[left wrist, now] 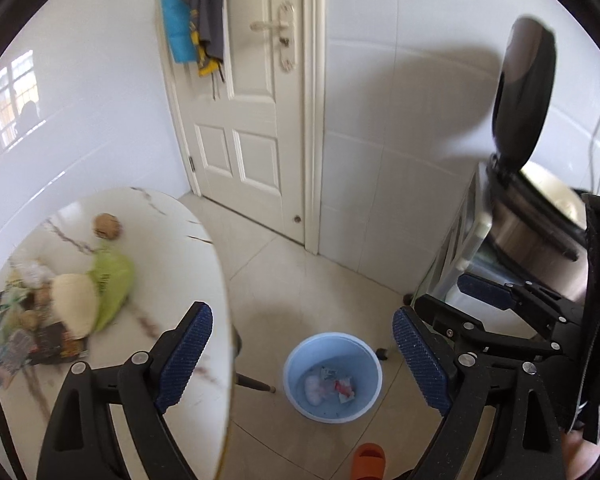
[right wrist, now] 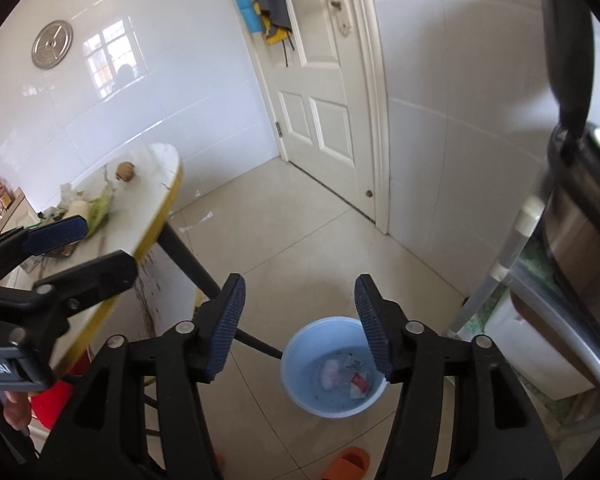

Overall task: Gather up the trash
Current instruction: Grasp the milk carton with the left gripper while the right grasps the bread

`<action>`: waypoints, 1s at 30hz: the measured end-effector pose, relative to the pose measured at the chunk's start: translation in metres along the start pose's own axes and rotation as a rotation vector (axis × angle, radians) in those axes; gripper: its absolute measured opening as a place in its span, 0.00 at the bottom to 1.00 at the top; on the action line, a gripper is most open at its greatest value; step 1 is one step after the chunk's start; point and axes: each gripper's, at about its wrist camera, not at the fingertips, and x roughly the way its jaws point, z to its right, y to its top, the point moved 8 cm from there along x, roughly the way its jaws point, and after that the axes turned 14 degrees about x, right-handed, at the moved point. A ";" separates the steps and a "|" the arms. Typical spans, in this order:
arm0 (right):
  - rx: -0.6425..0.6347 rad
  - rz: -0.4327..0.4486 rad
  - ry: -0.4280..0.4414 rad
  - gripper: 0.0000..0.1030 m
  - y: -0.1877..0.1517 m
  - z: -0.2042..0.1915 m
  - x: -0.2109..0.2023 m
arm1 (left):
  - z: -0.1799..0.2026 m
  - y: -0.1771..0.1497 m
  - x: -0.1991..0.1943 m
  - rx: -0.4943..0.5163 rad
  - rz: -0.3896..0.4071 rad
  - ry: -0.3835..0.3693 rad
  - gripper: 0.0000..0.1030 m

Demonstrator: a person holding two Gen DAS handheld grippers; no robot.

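Right wrist view: right gripper (right wrist: 300, 326) jaws apart, empty, above blue bin (right wrist: 300, 400) holding scraps; left gripper (left wrist: 302, 356) wide, empty, table trash (left wrist: 40, 312) left of it; risk of knocking clutter off reaching back.

White tiled walls (right wrist: 440, 60), cream panelled door (left wrist: 252, 100), beige floor tiles (right wrist: 300, 232).

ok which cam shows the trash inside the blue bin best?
Left wrist. The blue bin sits unobstructed between the fingers, with its crumpled wrappers in plain sight. In the right wrist view the same bin is partly covered by a blue finger pad.
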 end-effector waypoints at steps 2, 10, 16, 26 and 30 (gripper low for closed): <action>-0.017 0.022 0.002 0.59 0.001 -0.014 -0.015 | -0.008 -0.006 -0.027 -0.004 0.032 0.012 0.91; -0.155 0.082 0.065 0.70 -0.006 -0.116 -0.057 | -0.084 -0.063 -0.126 -0.035 0.096 0.159 0.98; -0.249 0.033 0.108 0.76 -0.020 -0.194 -0.040 | -0.171 -0.124 -0.147 -0.069 0.030 0.282 0.99; -0.321 -0.092 0.132 0.79 -0.049 -0.264 0.025 | -0.265 -0.207 -0.111 -0.172 -0.130 0.257 0.99; -0.327 -0.122 0.120 0.79 -0.052 -0.268 0.049 | -0.287 -0.212 -0.095 -0.179 -0.154 0.238 0.99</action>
